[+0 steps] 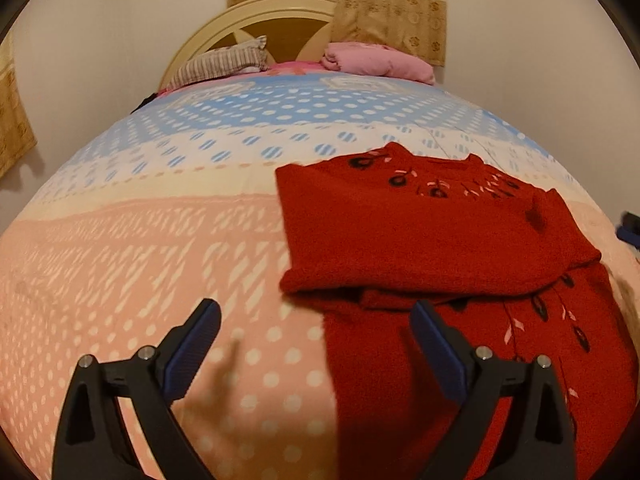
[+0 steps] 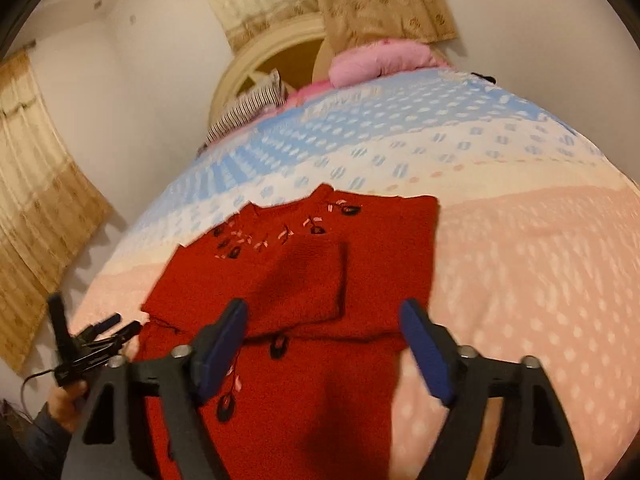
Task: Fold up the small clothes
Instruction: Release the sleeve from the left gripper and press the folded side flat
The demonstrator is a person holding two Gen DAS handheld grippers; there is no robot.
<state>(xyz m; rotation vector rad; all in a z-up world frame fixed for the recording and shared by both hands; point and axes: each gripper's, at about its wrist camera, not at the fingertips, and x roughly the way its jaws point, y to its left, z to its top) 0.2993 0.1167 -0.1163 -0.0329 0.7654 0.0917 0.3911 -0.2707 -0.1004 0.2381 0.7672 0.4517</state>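
1. The red sweater [image 1: 440,240] lies flat on the bed [image 1: 140,260], on the pink part of the cover. Both sleeves look folded in over its chest.

2. Its long way runs from the neck at the far end, near the blue part of the cover, down to the hem close to the cameras.

3. The left gripper [image 1: 316,336] hangs over the sweater's left edge. One finger is above the bare cover and the other is above the red cloth. Its fingers are wide apart and hold nothing.

4. The right gripper [image 2: 324,344] hangs over the lower half of the sweater, near its right edge. Its fingers are also apart, a bit less wide, with nothing pinched between them.

5. Both grippers are near the hem end, one on each side. The neck end lies straight ahead of both.

6. I think the next move is to grab the bottom corners and lift the hem up toward the neck.

7. A hand [image 2: 64,400] holds the left gripper's handle at the edge of the right wrist view.
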